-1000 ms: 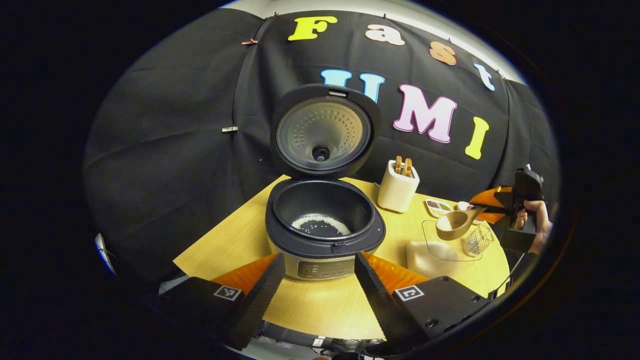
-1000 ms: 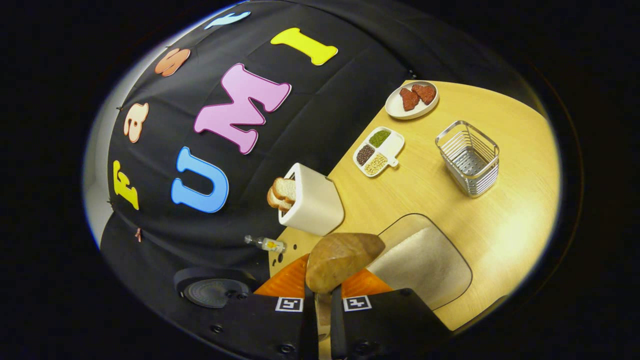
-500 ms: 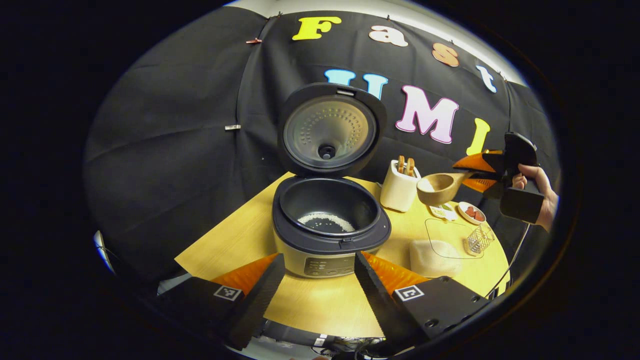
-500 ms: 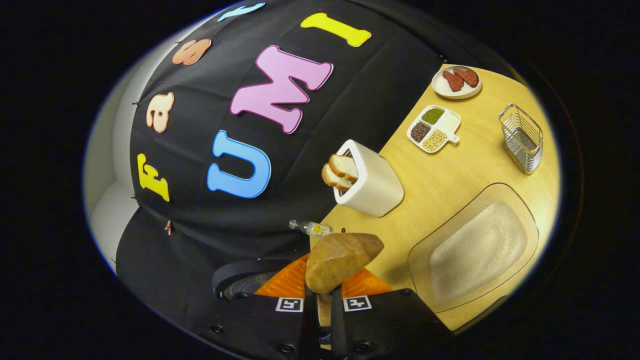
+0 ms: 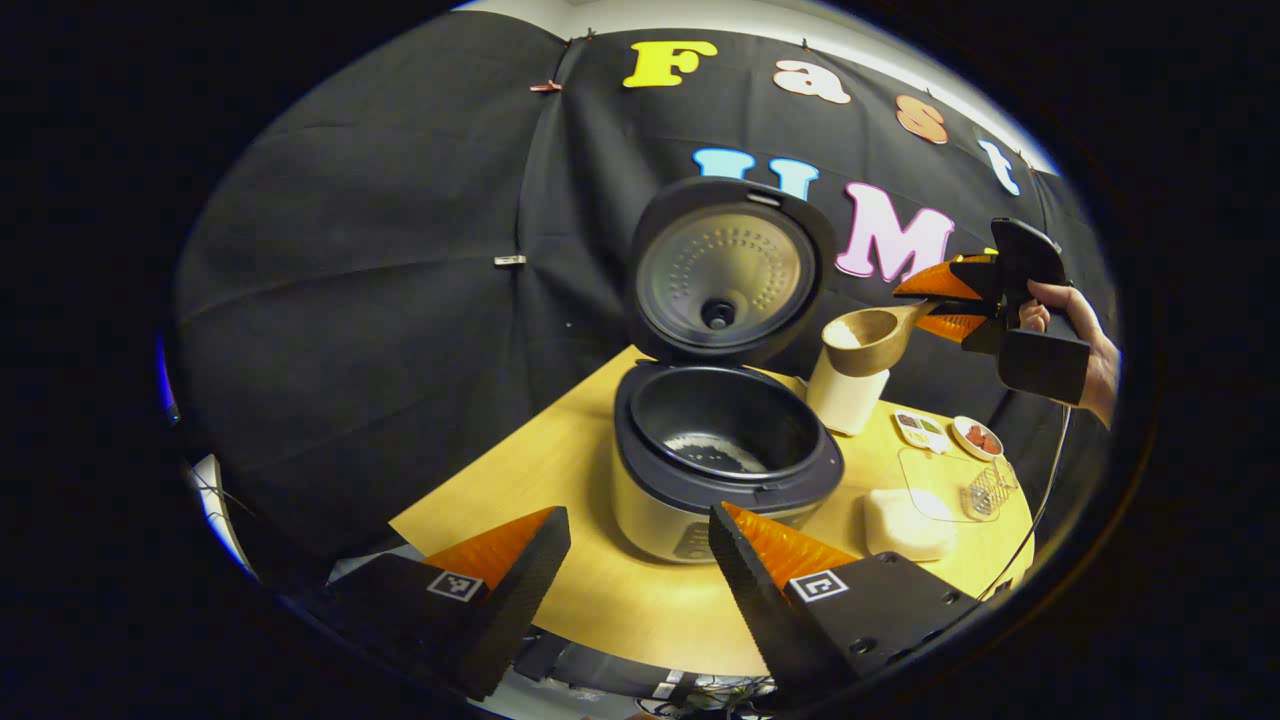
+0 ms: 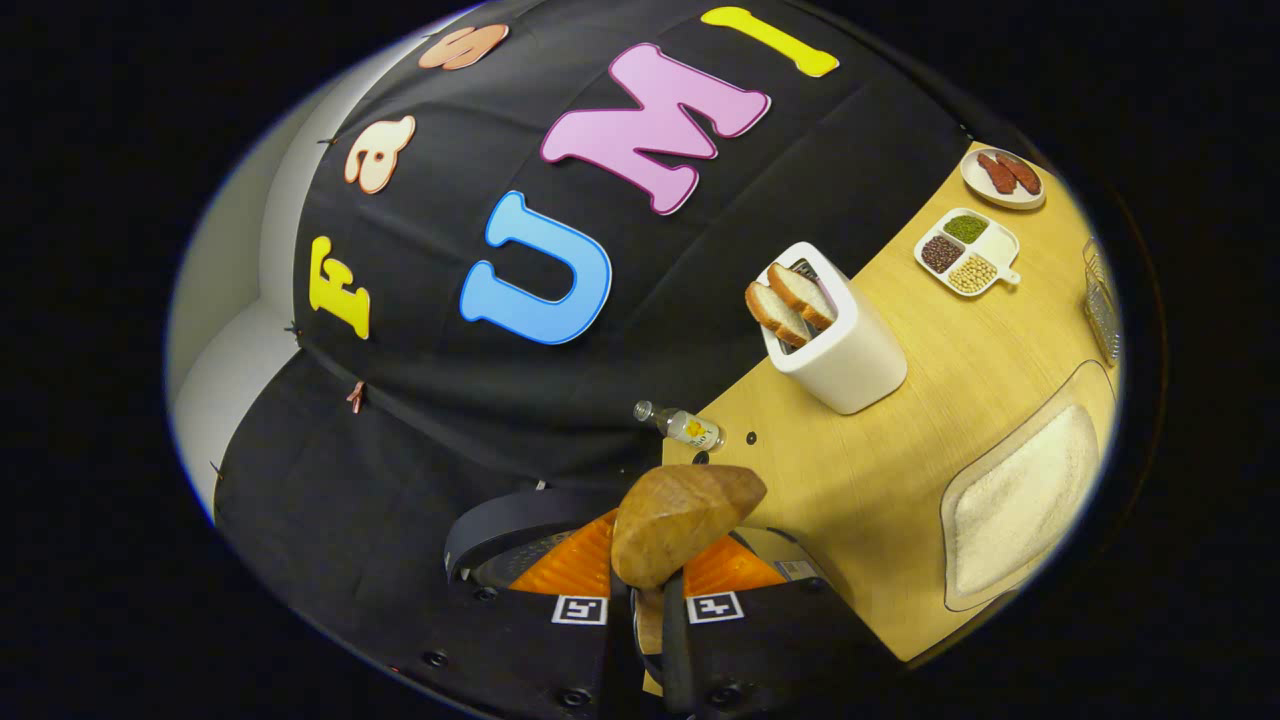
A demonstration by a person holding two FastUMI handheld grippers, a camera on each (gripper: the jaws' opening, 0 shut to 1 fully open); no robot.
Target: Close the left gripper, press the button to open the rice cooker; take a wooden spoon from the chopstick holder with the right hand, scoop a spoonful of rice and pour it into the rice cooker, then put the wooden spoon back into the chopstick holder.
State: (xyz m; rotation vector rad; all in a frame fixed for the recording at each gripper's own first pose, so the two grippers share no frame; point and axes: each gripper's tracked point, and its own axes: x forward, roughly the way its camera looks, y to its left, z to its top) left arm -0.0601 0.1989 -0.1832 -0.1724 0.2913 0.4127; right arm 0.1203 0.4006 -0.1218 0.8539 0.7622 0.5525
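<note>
Wooden spoon (image 5: pixel 865 340) loaded with rice, aloft right of open rice cooker (image 5: pixel 725 440) | right gripper (image 6: pixel 648 610) clamped on its handle; left gripper (image 5: pixel 640 560) empty, fingers spread | risk: tilting early spills rice onto table (image 6: pixel 880 470) | wooden tabletop holds toaster (image 6: pixel 835 340), rice tray (image 6: pixel 1020 500).

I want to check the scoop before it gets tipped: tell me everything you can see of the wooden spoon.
The wooden spoon is brown, smooth wood, with a deep round bowl and a short handle. The right gripper clamps the handle, holding the spoon in the air, roughly level, in front of the white toaster and to the right of the open rice cooker. White rice shows inside the bowl. In the right gripper view the bowl's rounded underside juts out just beyond the fingers.
</note>
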